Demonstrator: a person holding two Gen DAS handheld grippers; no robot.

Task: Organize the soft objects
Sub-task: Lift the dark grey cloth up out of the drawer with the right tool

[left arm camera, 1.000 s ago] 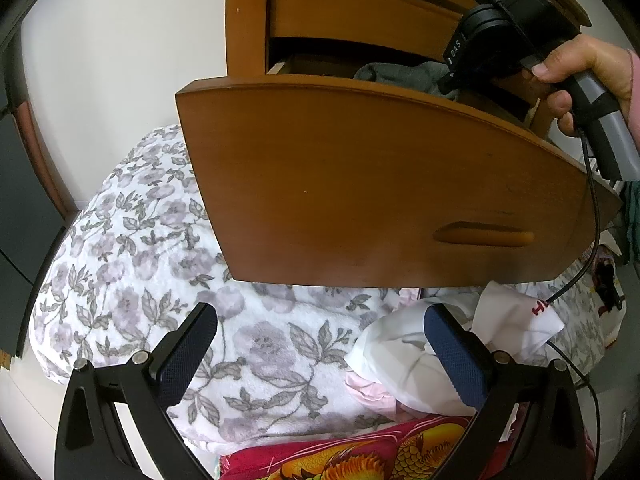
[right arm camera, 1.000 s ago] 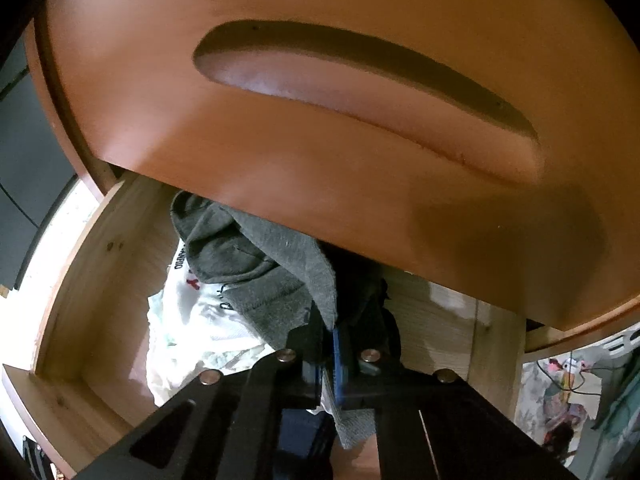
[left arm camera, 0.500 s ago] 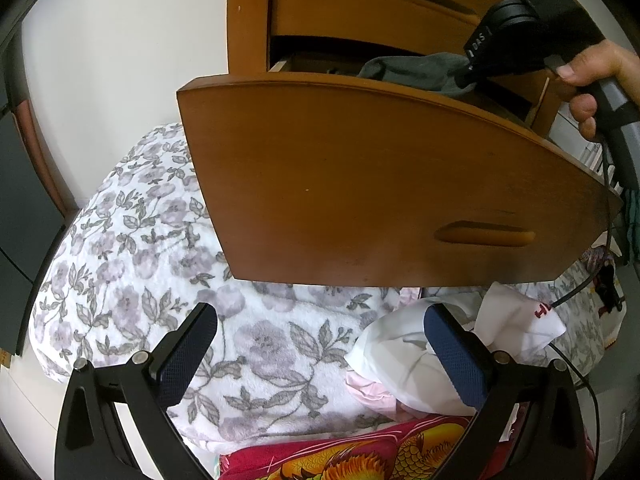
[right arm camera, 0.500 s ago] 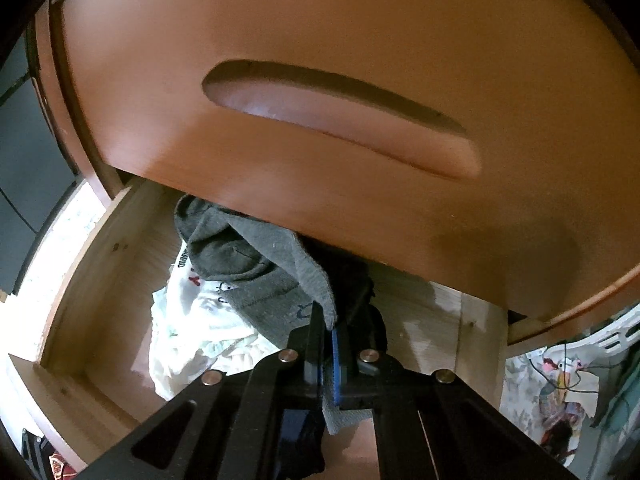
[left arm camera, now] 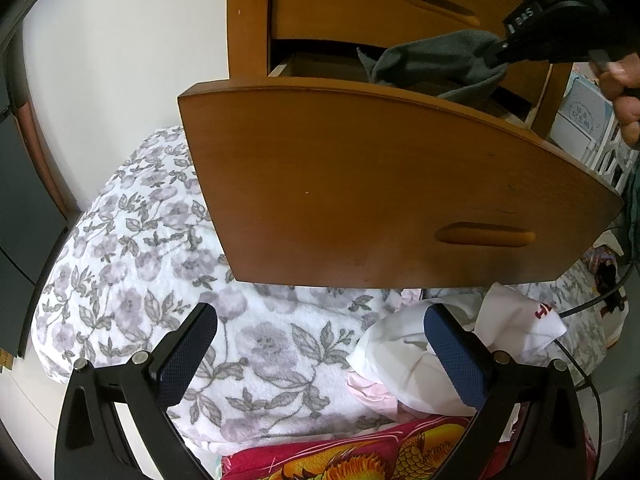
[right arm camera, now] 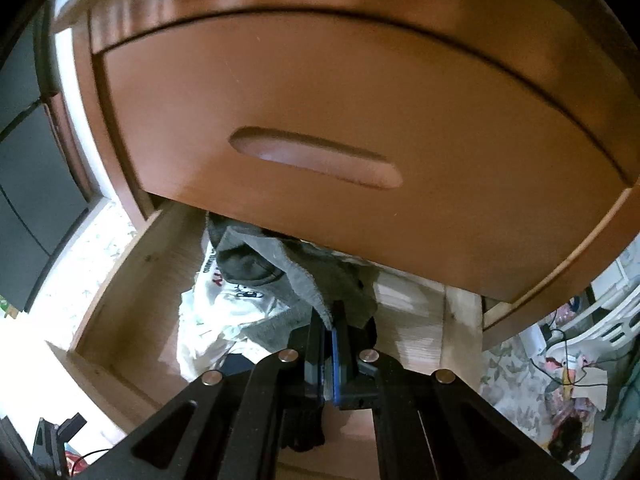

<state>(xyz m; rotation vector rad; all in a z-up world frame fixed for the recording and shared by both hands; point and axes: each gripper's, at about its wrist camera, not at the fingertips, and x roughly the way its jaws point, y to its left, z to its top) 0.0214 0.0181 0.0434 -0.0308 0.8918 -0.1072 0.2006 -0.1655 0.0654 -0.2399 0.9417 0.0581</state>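
Pinching a gray sweatshirt (right arm camera: pixel 280 276), the right gripper (right arm camera: pixel 330 344) has its blue pads pressed together on a fold of the fabric, no gap showing between them. Gray cloth trails from the pinch back into the open drawer (right arm camera: pixel 120 280), draped over white printed clothing (right arm camera: pixel 224 312) lying on the drawer floor. Drawer's light wood side walls stand left and right of the pile; a bare strip of floor shows right of the clothing. Closed upper drawer front (right arm camera: pixel 320 100) hangs low over the back of the cavity, so headroom is only toward the front lip.

From the left wrist view, the same sweatshirt (left arm camera: pixel 440 60) sits above the curved top edge of the pulled-out drawer front (left arm camera: pixel 380 184), the right gripper (left arm camera: pixel 532 32) clamped on it, a hand (left arm camera: pixel 624 96) on the handle at the frame's right edge.

Left gripper (left arm camera: pixel 320 356) is spread wide, nothing between its fingers (left arm camera: pixel 188 356), hovering over a floral blanket (left arm camera: pixel 140 240). White garment (left arm camera: pixel 404 356) lies just beside the right finger, under the drawer front's bottom edge. Red patterned fabric (left arm camera: pixel 360 460) at the bottom. Open blanket area to the left, up to the white wall (left arm camera: pixel 120 60).
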